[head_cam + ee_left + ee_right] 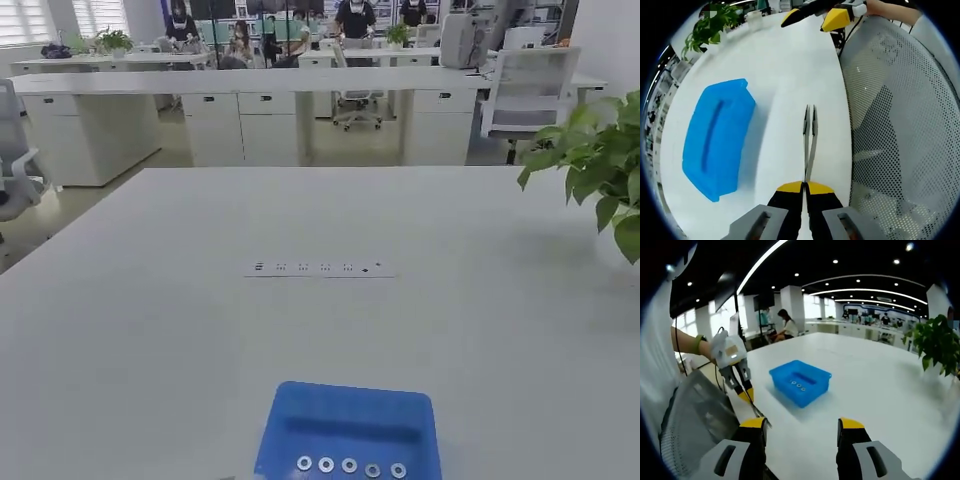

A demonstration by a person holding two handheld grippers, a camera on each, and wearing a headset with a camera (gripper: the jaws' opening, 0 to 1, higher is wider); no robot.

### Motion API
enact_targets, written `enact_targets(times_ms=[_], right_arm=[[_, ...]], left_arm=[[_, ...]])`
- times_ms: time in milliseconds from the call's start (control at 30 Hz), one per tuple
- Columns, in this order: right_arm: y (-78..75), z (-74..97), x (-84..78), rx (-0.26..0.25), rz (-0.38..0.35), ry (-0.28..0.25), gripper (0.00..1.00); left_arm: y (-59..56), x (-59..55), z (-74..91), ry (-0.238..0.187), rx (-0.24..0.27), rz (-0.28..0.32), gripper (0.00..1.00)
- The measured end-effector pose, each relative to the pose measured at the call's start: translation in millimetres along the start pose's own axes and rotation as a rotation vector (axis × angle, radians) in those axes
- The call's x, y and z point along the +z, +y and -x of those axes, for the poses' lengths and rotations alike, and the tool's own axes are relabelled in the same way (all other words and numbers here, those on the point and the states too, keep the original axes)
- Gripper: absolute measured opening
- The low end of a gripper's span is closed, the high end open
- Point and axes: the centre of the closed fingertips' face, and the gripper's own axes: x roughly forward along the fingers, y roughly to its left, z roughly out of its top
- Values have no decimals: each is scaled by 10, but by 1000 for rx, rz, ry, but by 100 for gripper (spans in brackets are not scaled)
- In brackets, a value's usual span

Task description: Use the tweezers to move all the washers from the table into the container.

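A blue container [346,420] sits at the table's near edge with several silver washers [350,466] in a row inside it. In the right gripper view the container [801,376] with its washers [799,385] lies ahead on the white table. My left gripper [805,187] is shut on slim metal tweezers [810,140], whose closed tips hover over the table's edge to the right of the container [715,140]. My right gripper [801,424] stands open with nothing between its jaws. It also shows far off [812,17]. The left gripper [746,392] hangs left of the container.
A grey mesh chair back [900,125] stands close beside the table edge. A potted plant [600,160] leans in over the table's right side, and a flush socket strip [320,268] lies mid-table. Desks, chairs and people fill the room behind.
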Motion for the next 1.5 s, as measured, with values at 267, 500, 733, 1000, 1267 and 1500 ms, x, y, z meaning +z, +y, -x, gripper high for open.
enact_targets(times_ms=[267,500,733,1000,1267,1500], right_arm=[[-72,16,56,-45,17,-26,62],[-159,70,216,-119,82,-93,76],[-244,147,397,-176,84,-194,86],[-349,209,483,-209,65,-263,93],[-382,319,671,-234,79,-388,99],[-481,360,647,-268,67,-400,99]], left_arm=[[168,-73,317,-125,155,169,15],[329,-208,732,-300,362,342,33],[459,-190,1197,-575,561,518,49],[624,-70,1743,-952,751,654,77],[674,-33,1929,-1142,819,694,99],[659,-5,2088,-1230,883,653,99]])
